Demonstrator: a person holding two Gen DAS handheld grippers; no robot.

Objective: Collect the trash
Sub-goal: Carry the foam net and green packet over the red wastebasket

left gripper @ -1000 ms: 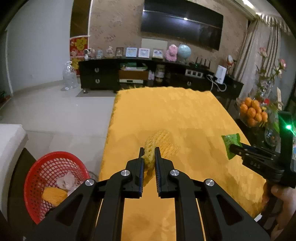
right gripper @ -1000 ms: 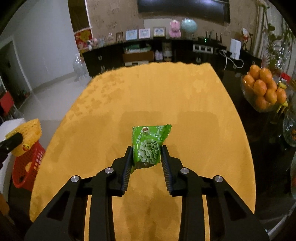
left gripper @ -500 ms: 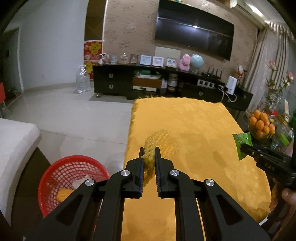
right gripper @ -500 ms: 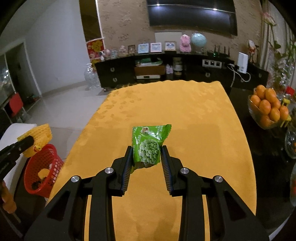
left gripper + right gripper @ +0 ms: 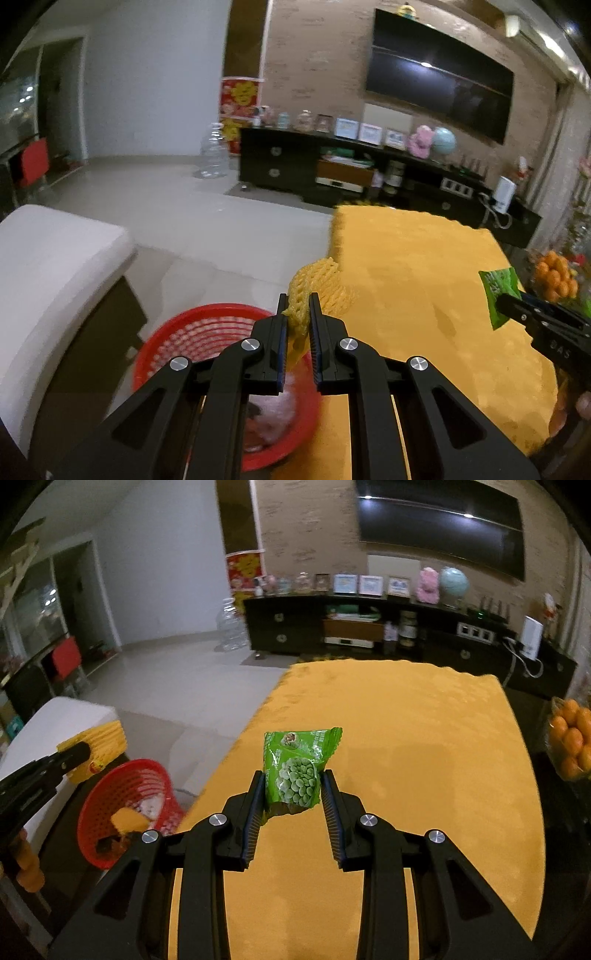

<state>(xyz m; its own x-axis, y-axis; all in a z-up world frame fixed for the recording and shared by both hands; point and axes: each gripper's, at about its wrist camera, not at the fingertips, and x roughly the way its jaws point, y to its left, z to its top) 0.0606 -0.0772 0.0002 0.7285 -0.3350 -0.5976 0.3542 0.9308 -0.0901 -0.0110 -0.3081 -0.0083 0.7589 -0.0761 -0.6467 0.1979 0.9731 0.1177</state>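
My left gripper is shut on a yellow foam fruit net and holds it in the air over the left edge of the table, above the red mesh basket on the floor. In the right wrist view the net hangs over the basket, which holds some trash. My right gripper is shut on a green pea snack packet above the yellow tablecloth. The packet also shows in the left wrist view.
A white sofa stands left of the basket. A bowl of oranges sits at the right of the table. A black TV cabinet runs along the far wall, with a water jug on the floor.
My left gripper has carried the foam net leftward off the table to above the red basket. My right gripper has moved left a little with the packet still held.
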